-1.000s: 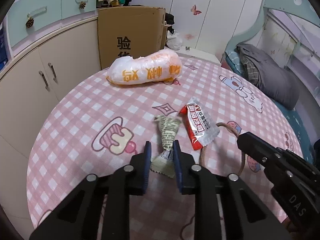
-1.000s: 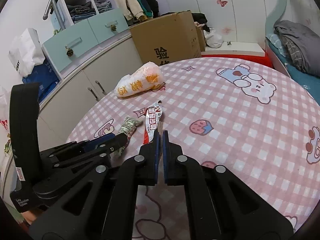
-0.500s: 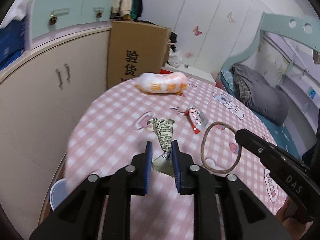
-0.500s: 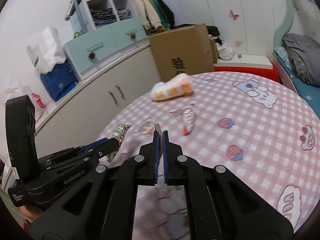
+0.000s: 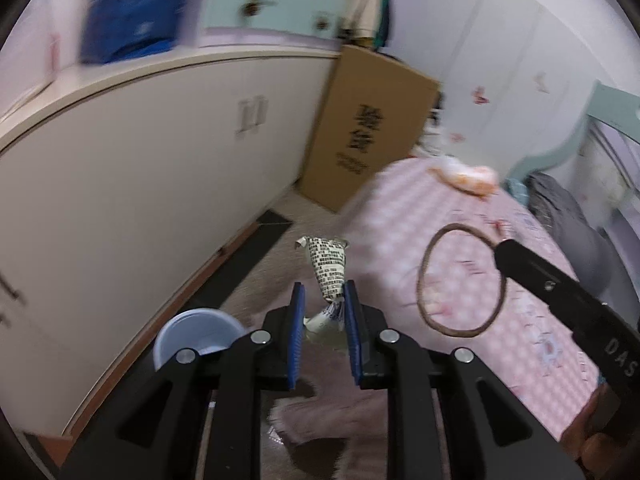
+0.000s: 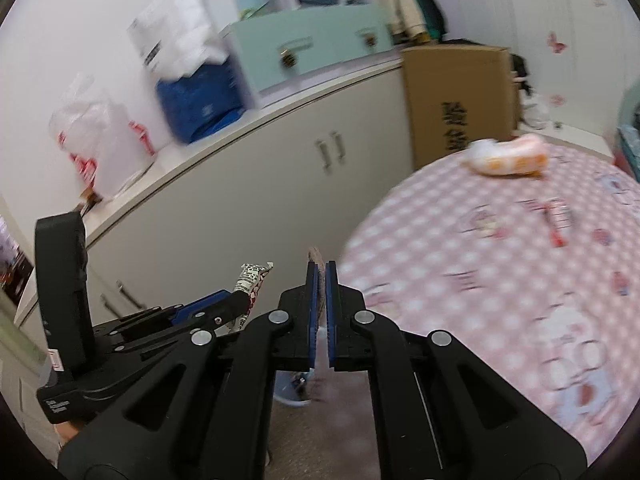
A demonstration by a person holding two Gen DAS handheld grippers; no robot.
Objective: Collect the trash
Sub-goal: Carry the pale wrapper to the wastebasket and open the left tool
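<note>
Left wrist view first: left gripper (image 5: pixel 323 322) clamped on the printed wrapper (image 5: pixel 329 270), pinched low at its crumpled tail, printed end sticking up and forward. Gone from under it, the pink checked table (image 5: pixel 472 248) of a second ago; now off past that table's left edge, out over the floor, with a pale blue bin (image 5: pixel 196 330) just below and to the left. Blurred all round, so swinging fast. To the right, the right gripper (image 5: pixel 500 250) poking in, holding a brown loop band (image 5: pixel 460 280) out over the table's near side. Far across the table, the orange-and-white bag (image 5: pixel 466 174), untouched. Over to the right wrist view: right gripper (image 6: pixel 321 270) shut tight, fingers (image 6: pixel 331 280) nearly together with the band's edge (image 6: pixel 313 256) squeezed between them. Left gripper (image 6: pixel 228 304) low at left of the table rim, wrapper (image 6: pixel 251 280) jutting from its tip. Back on the table (image 6: pixel 460 280), a red snack wrapper (image 6: pixel 558 220) and the bag (image 6: pixel 508 160), both well apart from the grippers now. Meaning for the job, by the look of it: two pieces lifted clear and headed for the bin, drop not yet made, two more waiting on the table.
</note>
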